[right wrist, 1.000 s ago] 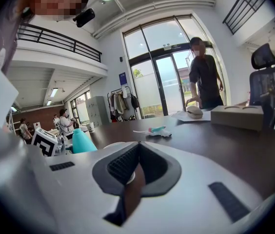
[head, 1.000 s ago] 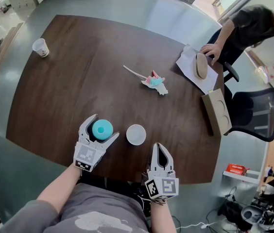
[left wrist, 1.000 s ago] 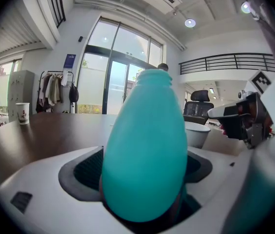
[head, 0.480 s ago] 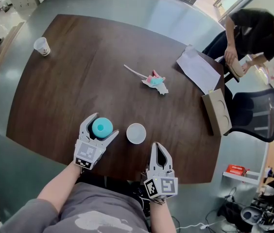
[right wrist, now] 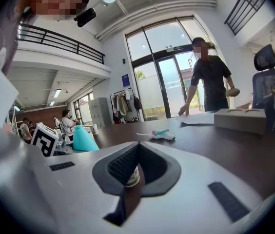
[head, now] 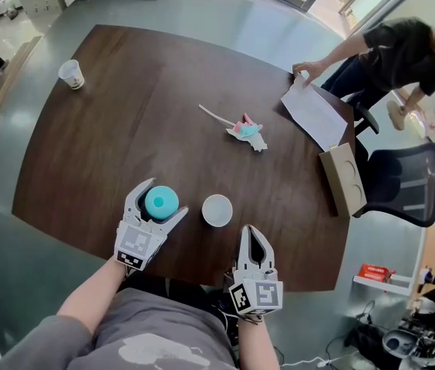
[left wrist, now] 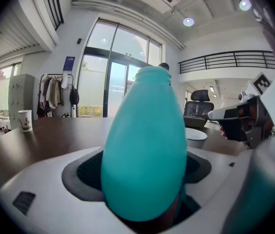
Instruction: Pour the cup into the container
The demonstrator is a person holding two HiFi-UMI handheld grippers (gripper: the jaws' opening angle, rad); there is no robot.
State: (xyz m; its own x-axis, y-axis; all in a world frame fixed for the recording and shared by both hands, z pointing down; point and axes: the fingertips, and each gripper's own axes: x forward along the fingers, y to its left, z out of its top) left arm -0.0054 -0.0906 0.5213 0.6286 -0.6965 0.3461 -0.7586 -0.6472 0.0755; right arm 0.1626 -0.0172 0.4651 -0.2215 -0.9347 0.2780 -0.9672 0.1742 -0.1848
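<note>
Daylight from tall windows (left wrist: 123,67) fills the room, leaving a pale sheen on the dark table (head: 125,114) and only soft shadows. Both gripper views bulge and darken at the edges; the close cup (left wrist: 145,145) looks soft

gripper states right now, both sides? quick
Left gripper: jaws spread around the teal cup; can't tell whether the pads press it.
Right gripper: closed, holding nothing.
</note>
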